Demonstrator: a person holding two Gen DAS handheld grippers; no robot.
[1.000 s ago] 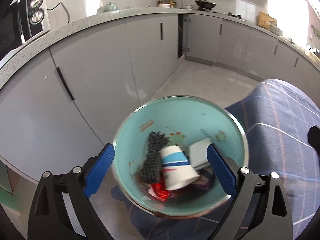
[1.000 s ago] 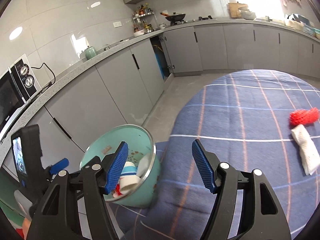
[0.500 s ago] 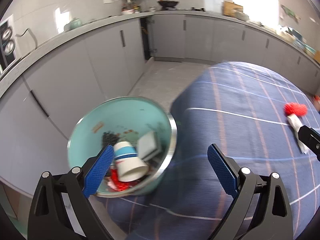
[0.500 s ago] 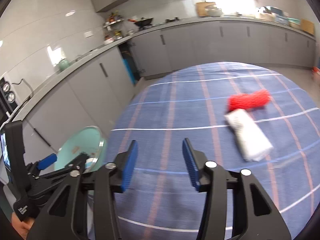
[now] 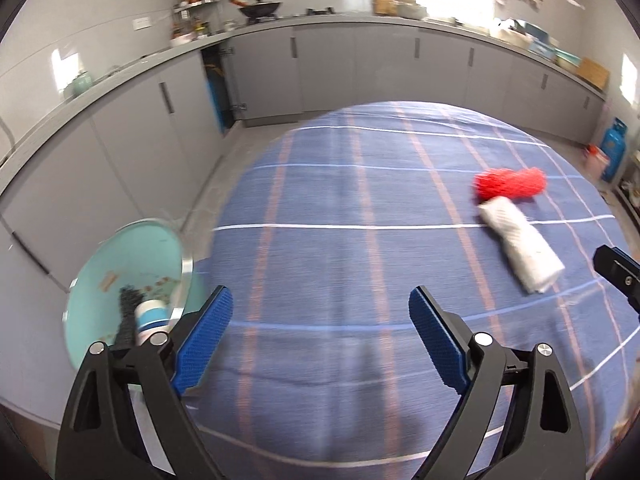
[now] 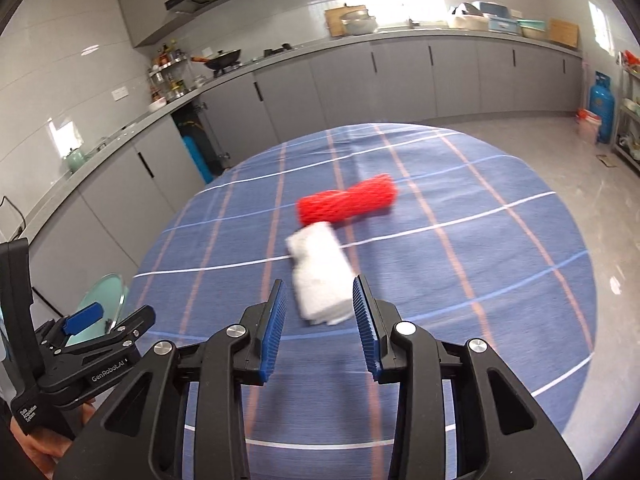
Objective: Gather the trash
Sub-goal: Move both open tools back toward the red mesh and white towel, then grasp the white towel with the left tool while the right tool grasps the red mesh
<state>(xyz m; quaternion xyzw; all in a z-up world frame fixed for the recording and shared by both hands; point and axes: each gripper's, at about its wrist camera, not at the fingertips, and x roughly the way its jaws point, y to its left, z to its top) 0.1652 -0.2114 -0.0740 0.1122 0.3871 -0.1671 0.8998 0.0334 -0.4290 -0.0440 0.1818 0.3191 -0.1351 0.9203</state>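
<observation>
Reaching for more trash, with right gripper fingers closing on nothing just below the white paper wad mid-frame on the blue surface, left gripper empty and closing a little; next, around the wad and squeeze.

red mesh, white towel, blue checked cloth

Your left gripper swings off the bin, which now sits at its left edge, and faces bare cloth. Your right gripper swings from the bin side to the white wad; its jaws are closing, narrower than before, nothing between them.
</observation>
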